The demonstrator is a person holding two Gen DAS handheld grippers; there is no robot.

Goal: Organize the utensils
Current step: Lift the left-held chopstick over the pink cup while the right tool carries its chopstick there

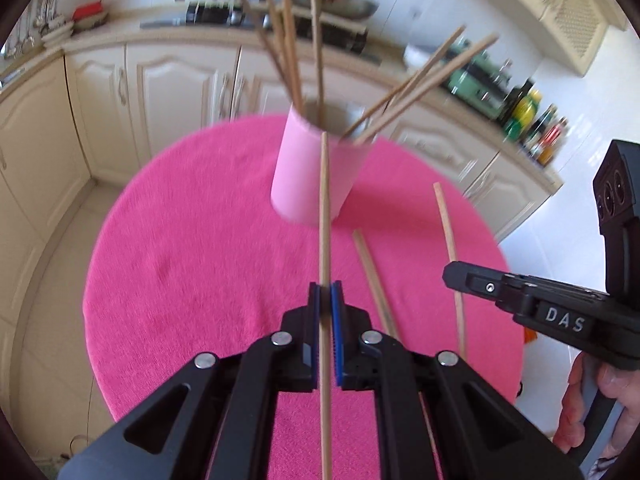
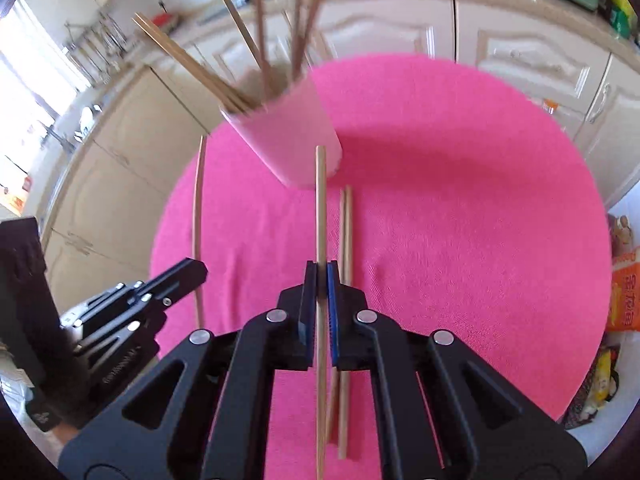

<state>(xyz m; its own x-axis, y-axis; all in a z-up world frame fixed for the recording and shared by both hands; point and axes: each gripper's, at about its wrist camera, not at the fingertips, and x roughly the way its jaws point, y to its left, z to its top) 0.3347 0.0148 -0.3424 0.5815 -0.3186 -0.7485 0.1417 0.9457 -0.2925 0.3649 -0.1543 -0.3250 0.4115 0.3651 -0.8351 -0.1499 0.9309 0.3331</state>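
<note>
The left hand-held gripper [image 1: 325, 294] is clenched on a single wooden chopstick [image 1: 324, 216], which runs straight up between its blue pads [image 1: 338, 332]; the stick's far tip reaches in front of the pink cup [image 1: 304, 176]. That cup stands near the far edge of the round worktop under a pink cloth [image 1: 192, 264] and holds a fan of other chopsticks [image 1: 294, 64] leaning out of its mouth.

Right of the left gripper's stick, two loose chopsticks [image 2: 345, 236] lie side by side on the cloth, pointing toward the cup. In the right wrist view they lie just to the right of the right hand-held gripper [image 2: 321, 276] and pass under its right finger.

The right hand-held gripper is likewise clamped on its own chopstick [image 2: 321, 208], gripped between the pads with the far end overlapping the cup's lower wall. A person's hand [image 1: 580, 404] grips the handle of this gripper at the right edge of the left wrist view.
</note>
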